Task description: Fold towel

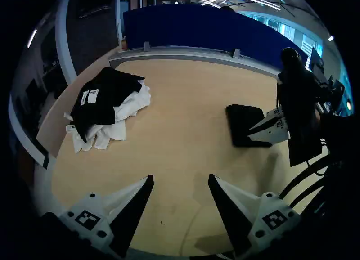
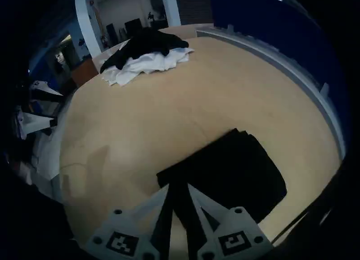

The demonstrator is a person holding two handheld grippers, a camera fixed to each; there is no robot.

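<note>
Right tool [image 2: 180,188] narrow, pinching the edge of the folded black towel [image 2: 238,170] on the tabletop [image 2: 180,93]. Left tool [image 1: 180,177] wide, empty. Fold looks nearly finished; next likely release, then the cloth pile [image 1: 108,102].

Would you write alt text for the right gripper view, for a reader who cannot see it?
The right gripper pinches the near edge of a folded black towel on a tan table; a heap of black and white cloths lies beyond.
</note>
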